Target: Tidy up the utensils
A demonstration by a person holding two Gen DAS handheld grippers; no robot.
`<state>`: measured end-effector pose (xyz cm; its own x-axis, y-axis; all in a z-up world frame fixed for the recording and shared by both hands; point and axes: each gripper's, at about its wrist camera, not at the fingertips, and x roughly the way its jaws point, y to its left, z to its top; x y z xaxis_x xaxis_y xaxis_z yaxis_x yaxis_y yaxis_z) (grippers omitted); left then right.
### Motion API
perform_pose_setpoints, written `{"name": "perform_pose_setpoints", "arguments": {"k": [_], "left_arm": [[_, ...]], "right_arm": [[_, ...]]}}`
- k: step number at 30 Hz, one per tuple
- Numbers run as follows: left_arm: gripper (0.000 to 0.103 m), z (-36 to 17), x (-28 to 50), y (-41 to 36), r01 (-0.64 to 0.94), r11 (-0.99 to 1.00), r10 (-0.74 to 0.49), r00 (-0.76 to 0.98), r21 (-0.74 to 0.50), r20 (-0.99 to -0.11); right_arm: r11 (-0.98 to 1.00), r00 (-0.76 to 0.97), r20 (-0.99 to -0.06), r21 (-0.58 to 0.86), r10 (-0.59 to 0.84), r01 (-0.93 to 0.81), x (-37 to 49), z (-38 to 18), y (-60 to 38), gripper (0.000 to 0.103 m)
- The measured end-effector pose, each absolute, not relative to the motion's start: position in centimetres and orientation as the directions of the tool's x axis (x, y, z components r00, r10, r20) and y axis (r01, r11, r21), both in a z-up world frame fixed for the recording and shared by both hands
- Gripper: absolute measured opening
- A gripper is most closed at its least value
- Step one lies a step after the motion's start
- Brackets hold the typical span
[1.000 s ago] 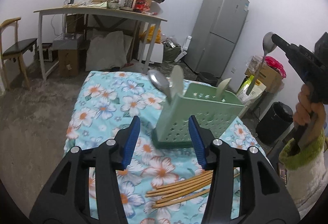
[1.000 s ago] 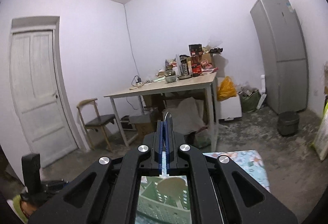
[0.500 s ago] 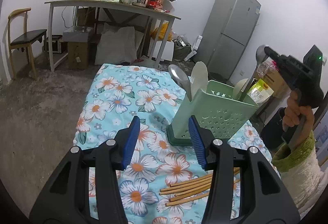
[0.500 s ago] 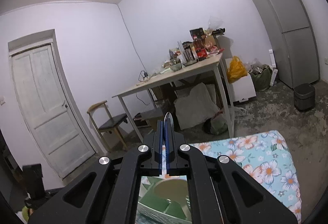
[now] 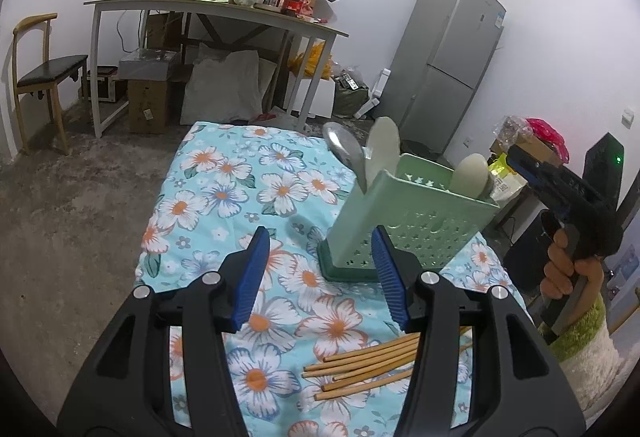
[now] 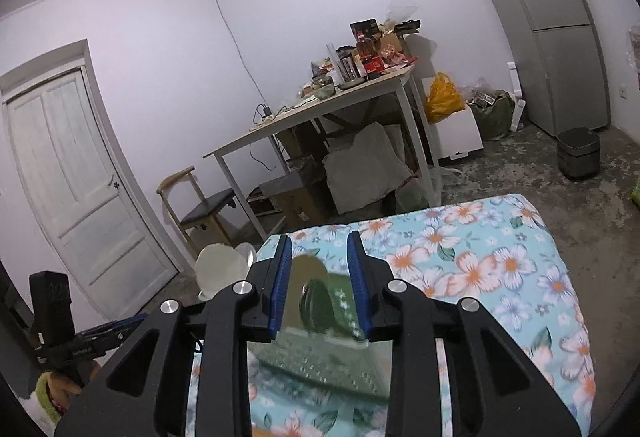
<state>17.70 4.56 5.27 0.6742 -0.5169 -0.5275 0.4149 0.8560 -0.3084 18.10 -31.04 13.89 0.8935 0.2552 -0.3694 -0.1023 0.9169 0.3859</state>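
A green perforated utensil holder [image 5: 408,221] stands on the floral tablecloth [image 5: 240,181]. A metal spoon [image 5: 346,153] and pale spoons [image 5: 384,145] stick up from it. Several wooden chopsticks [image 5: 368,365] lie on the cloth near me. My left gripper [image 5: 318,277] is open and empty, just short of the holder. My right gripper [image 6: 318,281] is open above the holder [image 6: 320,349], with a spoon bowl [image 6: 308,273] standing loose between its fingers. It also shows at the right of the left wrist view [image 5: 520,163].
A cluttered white desk [image 5: 216,9], a wooden chair [image 5: 36,69] and a grey fridge [image 5: 448,61] stand beyond the table. Boxes and bags lie under the desk. A white door [image 6: 68,189] is at the left.
My right gripper came down over the holder and opened, letting go of the metal spoon, which now stands in the holder. My left gripper stayed open.
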Motion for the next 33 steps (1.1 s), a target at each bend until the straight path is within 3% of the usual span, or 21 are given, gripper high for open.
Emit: {"name": "perform_pose_setpoints", "arguments": {"k": [7,19,23,28,33], "left_arm": [[0.051,4.9,16.6,3.6,0.447,0.841,-0.540,0.651,-0.305,-0.533],[0.051,3.4,14.4,2.7,0.450,0.834,-0.549,0.619,-0.319,-0.562],[0.050,2.4,13.3,2.7,0.444,0.830,-0.555,0.601,-0.337,-0.575],[0.049,0.1,11.4,2.2,0.444,0.803,-0.593,0.531,-0.398,-0.605],[0.039,-3.1,10.3,1.8,0.411,0.737,-0.675,0.417,-0.537,-0.608]], "right_arm": [[0.928,0.873,-0.418,0.361,0.253,-0.096,14.3,12.8,-28.6,0.037],[0.967,0.742,-0.633,0.239,0.220,-0.083,8.9,6.7,-23.4,0.055],[0.979,0.711,-0.677,0.189,0.191,-0.083,7.1,5.1,-22.0,0.056],[0.982,0.670,-0.719,0.169,0.184,-0.089,5.4,3.0,-21.0,0.056],[0.982,0.641,-0.744,0.157,0.186,-0.103,4.6,1.8,-20.4,0.056]]}}
